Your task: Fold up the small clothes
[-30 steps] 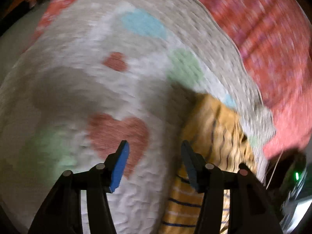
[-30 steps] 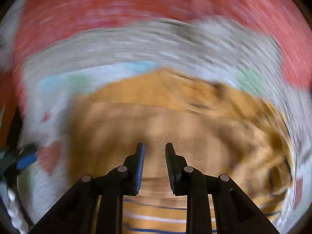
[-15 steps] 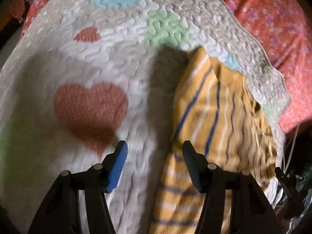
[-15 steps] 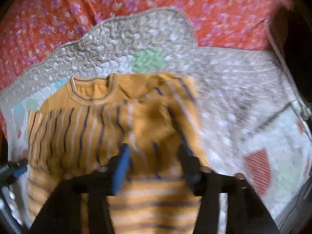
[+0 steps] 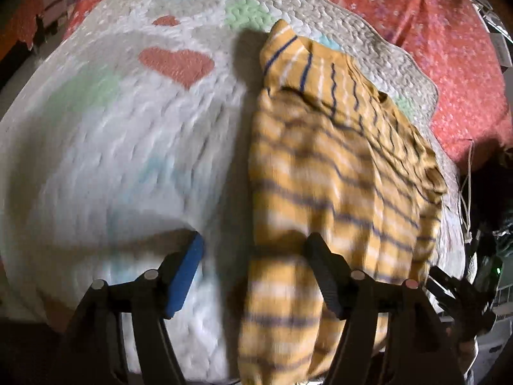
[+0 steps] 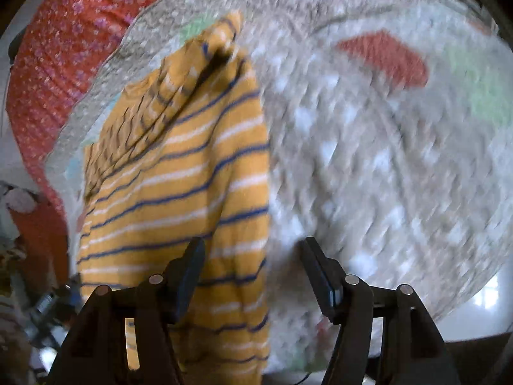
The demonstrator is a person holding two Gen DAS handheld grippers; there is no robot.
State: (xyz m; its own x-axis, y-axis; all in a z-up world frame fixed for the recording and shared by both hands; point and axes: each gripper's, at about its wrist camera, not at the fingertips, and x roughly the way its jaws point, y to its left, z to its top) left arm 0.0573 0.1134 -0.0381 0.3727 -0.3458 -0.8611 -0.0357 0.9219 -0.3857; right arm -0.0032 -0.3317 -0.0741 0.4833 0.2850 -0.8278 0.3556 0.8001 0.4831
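A small yellow shirt [image 5: 323, 173] with blue and white stripes lies folded into a long strip on a white quilted mat [image 5: 128, 147] with heart patches. In the left wrist view my left gripper [image 5: 253, 240] hovers over the shirt's left edge. Its jaws are opening, and that edge lies loose between them. In the right wrist view the shirt [image 6: 179, 173] fills the left half. My right gripper [image 6: 253, 243] straddles the shirt's right edge, its jaws also opening, and the pads [image 6: 192, 263] do not press on cloth.
A red flowered sheet [image 5: 442, 45] lies under the mat and past its scalloped far edge. White cables [image 5: 465, 192] and dark gear sit at the right of the left wrist view. Pale floor [image 6: 484, 301] shows beyond the mat's near corner in the right wrist view.
The right jaws have spread from nearly shut to wide. Both grippers swept sideways across the mat. The shirt, with its collar showing half a second ago, now lies as a narrower strip.
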